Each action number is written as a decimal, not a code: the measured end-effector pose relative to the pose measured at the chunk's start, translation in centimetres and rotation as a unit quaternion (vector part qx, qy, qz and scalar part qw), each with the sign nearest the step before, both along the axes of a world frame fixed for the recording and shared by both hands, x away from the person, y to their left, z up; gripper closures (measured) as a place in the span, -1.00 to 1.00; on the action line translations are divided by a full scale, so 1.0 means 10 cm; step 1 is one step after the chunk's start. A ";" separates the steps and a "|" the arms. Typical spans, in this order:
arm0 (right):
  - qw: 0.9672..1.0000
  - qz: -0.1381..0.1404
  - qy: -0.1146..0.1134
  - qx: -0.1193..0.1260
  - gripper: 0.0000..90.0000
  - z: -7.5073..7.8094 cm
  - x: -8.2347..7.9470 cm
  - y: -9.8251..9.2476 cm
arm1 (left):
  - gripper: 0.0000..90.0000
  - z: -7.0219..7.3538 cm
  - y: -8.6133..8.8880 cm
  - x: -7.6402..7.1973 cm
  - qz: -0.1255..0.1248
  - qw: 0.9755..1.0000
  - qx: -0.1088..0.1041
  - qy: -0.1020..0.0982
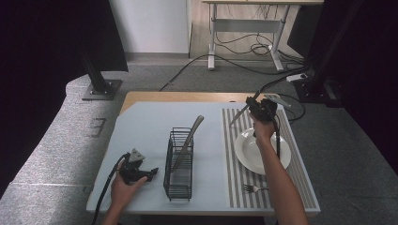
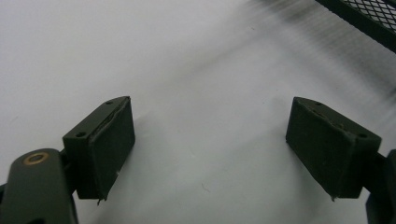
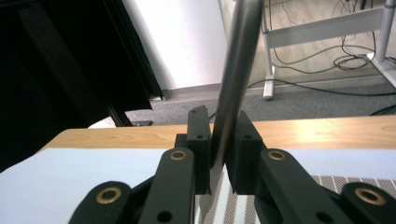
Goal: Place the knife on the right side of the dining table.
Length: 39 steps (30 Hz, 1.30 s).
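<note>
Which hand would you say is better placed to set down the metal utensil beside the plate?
The right. The right gripper is already shut on the utensil, above the striped mat just beyond the plate. The left gripper rests open on the table, left of the wire basket.

nothing here carries lettering i can read: no words, labels, brand marks or numbers on anything in sight. the only markings are plain grey stripes on the placemat (image 1: 234, 154), and those spell nothing.
</note>
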State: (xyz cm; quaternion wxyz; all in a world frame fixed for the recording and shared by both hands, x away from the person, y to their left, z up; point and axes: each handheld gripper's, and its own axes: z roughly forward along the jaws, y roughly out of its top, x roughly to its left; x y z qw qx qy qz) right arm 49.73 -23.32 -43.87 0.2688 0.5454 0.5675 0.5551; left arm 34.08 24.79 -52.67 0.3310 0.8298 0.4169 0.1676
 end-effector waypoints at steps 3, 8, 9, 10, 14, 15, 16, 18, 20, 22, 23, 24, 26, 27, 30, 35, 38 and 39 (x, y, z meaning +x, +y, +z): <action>1.000 -0.007 0.007 0.003 0.77 -0.03 0.01 -0.07 | -0.67 0.00 0.00 0.00 0.000 1.000 0.000 0.000; 1.000 -0.019 0.014 0.018 0.75 -0.08 0.04 -0.16 | -0.67 0.00 0.00 0.00 0.000 1.000 0.000 0.000; 0.999 -0.021 0.014 0.019 0.74 -0.09 0.04 -0.17 | -0.67 0.00 0.00 0.00 0.000 1.000 0.000 0.000; 0.999 -0.022 0.014 0.020 0.74 -0.10 0.04 -0.18 | -0.67 0.00 0.00 0.00 0.000 1.000 0.000 0.000; 0.999 -0.027 0.018 0.021 0.72 -0.15 0.03 -0.24 | -0.67 0.00 0.00 0.00 0.000 1.000 0.000 0.000; 0.999 -0.029 0.019 0.020 0.71 -0.16 0.03 -0.26 | -0.67 0.00 0.00 0.00 0.000 1.000 0.000 0.000; 0.999 -0.031 0.021 0.021 0.70 -0.17 0.03 -0.28 | -0.67 0.00 0.00 0.00 0.000 1.000 0.000 0.000; 0.999 -0.035 0.025 0.023 0.69 -0.19 0.04 -0.30 | -0.67 0.00 0.00 0.00 0.000 1.000 0.000 0.000; 0.999 -0.036 0.029 0.024 0.69 -0.20 0.04 -0.33 | -0.67 0.00 0.00 0.00 0.000 1.000 0.000 0.000; 0.998 -0.038 0.033 0.029 0.69 -0.22 0.05 -0.35 | -0.67 0.00 0.00 0.00 0.000 1.000 0.000 0.000; 0.998 -0.039 0.035 0.033 0.69 -0.22 0.05 -0.36 | -0.67 0.00 0.00 0.00 0.000 1.000 0.000 0.000; 0.998 -0.039 0.036 0.041 0.70 -0.23 0.06 -0.37 | -0.67 0.00 0.00 0.00 0.000 1.000 0.000 0.000; 0.997 -0.037 0.038 0.057 0.72 -0.23 0.06 -0.38 | -0.67 0.00 0.00 0.00 0.000 1.000 0.000 0.000; 0.996 -0.037 0.039 0.072 0.75 -0.23 0.06 -0.38 | -0.67 0.00 0.00 0.00 0.000 1.000 0.000 0.000; 0.992 -0.029 0.037 0.113 0.80 -0.22 0.06 -0.37 | -0.67 0.00 0.00 0.00 0.000 1.000 0.000 0.000; 0.991 -0.020 0.026 0.130 0.85 -0.18 0.06 -0.28 | -0.67 0.00 0.00 0.00 0.000 1.000 0.000 0.000; 0.993 -0.019 0.016 0.117 0.85 -0.15 0.06 -0.22 | -0.67 0.00 0.00 0.00 0.000 1.000 0.000 0.000; 0.993 -0.018 0.012 0.114 0.85 -0.15 0.07 -0.21 | -0.67 0.00 0.00 0.00 0.000 1.000 0.000 0.000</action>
